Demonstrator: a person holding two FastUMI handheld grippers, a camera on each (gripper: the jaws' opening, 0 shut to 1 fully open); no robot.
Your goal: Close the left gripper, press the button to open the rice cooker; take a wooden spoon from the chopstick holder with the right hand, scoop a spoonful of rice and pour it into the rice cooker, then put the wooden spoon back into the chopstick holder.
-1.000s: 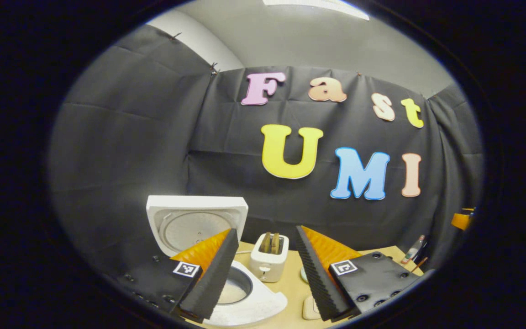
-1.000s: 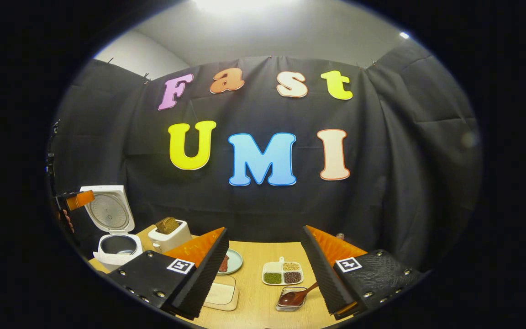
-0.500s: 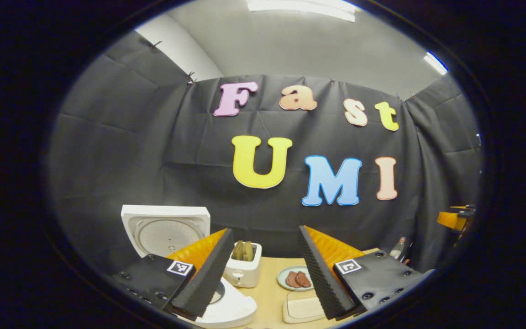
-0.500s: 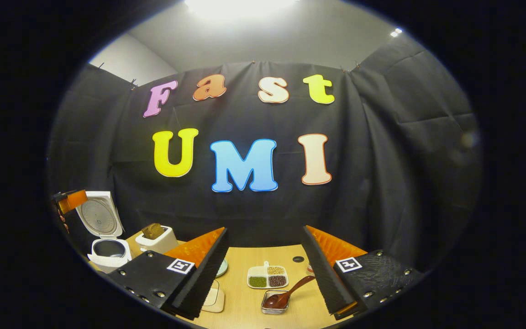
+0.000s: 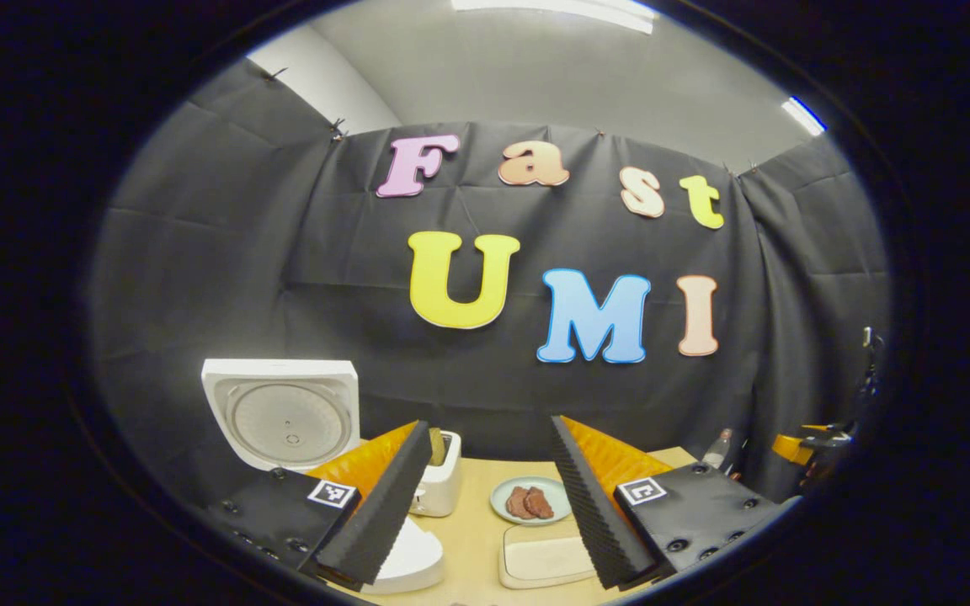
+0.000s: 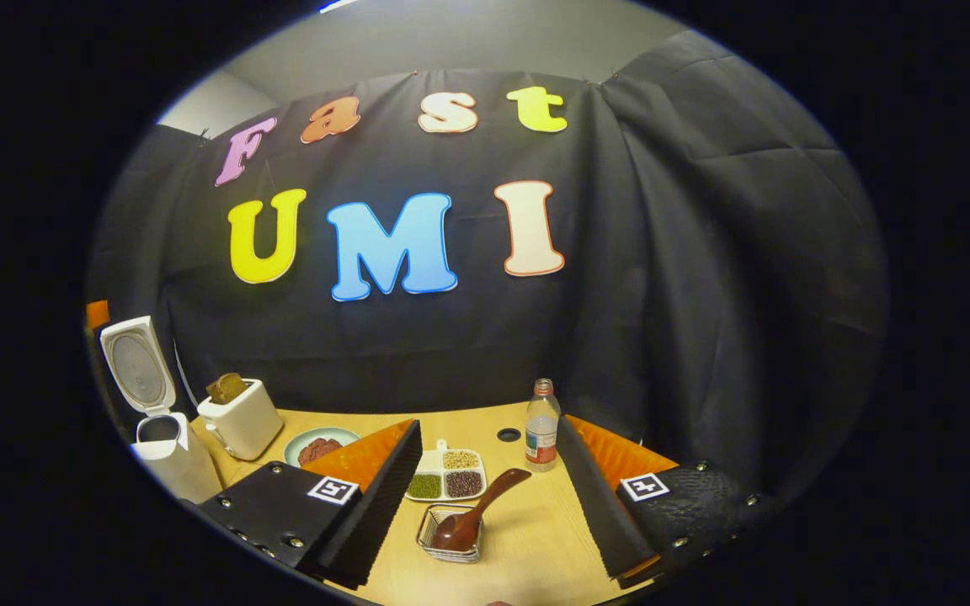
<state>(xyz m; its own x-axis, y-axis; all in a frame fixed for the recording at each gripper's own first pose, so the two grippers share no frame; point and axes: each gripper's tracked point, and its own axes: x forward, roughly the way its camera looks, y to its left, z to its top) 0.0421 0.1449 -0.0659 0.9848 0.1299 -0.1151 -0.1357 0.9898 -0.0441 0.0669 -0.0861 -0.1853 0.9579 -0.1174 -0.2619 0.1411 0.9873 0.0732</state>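
In the right gripper view, the right gripper (image 6: 489, 497) is held above the light wooden desk (image 6: 527, 547) with its fingers spread wide and nothing between them. The dark brown wooden spoon (image 6: 475, 513) is seen in the gap between the two fingers, nearer the left one; its bowl rests in the small wire-mesh chopstick holder (image 6: 450, 540) and its handle leans up and to the right. Neither finger touches the spoon. Just behind the holder lies a white divided dish of grains and beans (image 6: 445, 477), and a clear plastic bottle with a red cap (image 6: 541, 426) stands beside the right finger. At the far left the white rice cooker (image 6: 161, 450) stands with its lid raised, next to a white toaster holding bread (image 6: 241, 417) and a pale green plate of brown meat slices (image 6: 317, 444).

In the left gripper view, the left gripper (image 5: 485, 505) is likewise held with its fingers parted and empty. The open rice cooker (image 5: 283, 417) is seen behind and under the left finger, its lid upright. Between the fingers lie the plate of meat (image 5: 530, 501) and a cream rectangular tray (image 5: 546, 561).
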